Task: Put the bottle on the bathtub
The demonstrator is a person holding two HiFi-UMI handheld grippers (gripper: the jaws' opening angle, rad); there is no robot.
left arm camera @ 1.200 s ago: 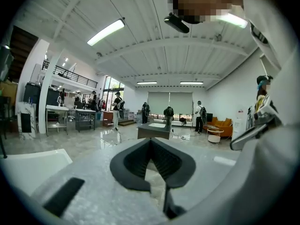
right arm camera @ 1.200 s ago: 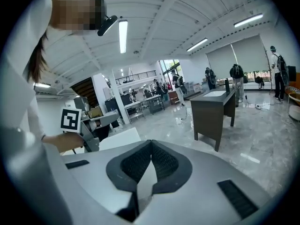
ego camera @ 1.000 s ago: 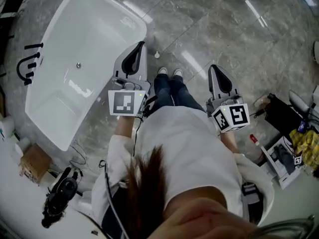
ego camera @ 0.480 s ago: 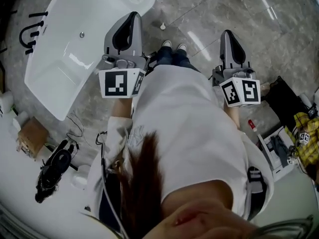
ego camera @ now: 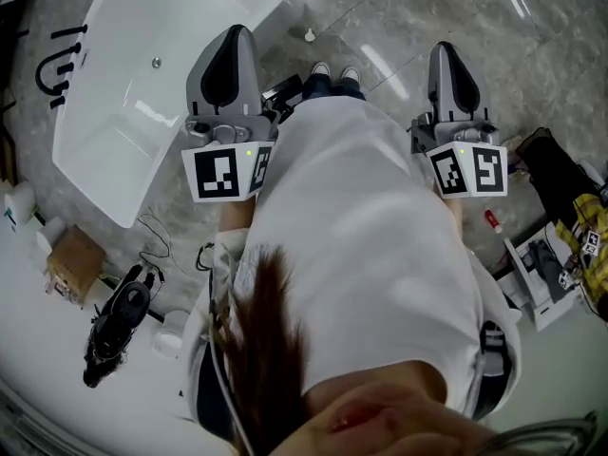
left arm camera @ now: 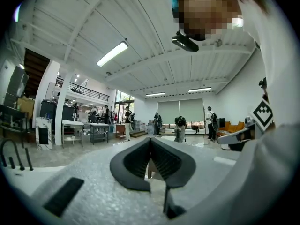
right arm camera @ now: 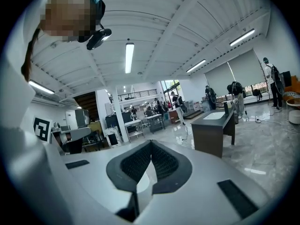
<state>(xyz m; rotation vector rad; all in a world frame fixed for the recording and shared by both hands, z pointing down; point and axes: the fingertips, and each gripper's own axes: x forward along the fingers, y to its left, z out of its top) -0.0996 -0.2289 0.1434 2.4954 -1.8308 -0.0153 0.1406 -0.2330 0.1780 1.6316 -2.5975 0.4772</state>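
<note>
The white bathtub [ego camera: 114, 131] lies on the marble floor at the upper left of the head view, with a black faucet [ego camera: 52, 60] at its far side. A small red-capped item [ego camera: 492, 220], perhaps the bottle, lies on the floor at the right, below my right gripper. My left gripper [ego camera: 236, 31] is held up in front of the person's body beside the tub, shut and empty. My right gripper [ego camera: 445, 47] is also shut and empty. In the left gripper view [left arm camera: 150, 139] and the right gripper view [right arm camera: 151, 143] the pads meet, with only the hall beyond.
A cardboard box [ego camera: 74, 262] and a black device [ego camera: 114, 326] with cables lie on the floor at the lower left. A black bag [ego camera: 556, 183] and an open box [ego camera: 543, 275] are at the right. A dark counter [right arm camera: 215, 128] stands ahead of the right gripper.
Both grippers have risen closer to the head camera and look larger. The view has shifted, so the tub sits further up and left. Both stay shut.
</note>
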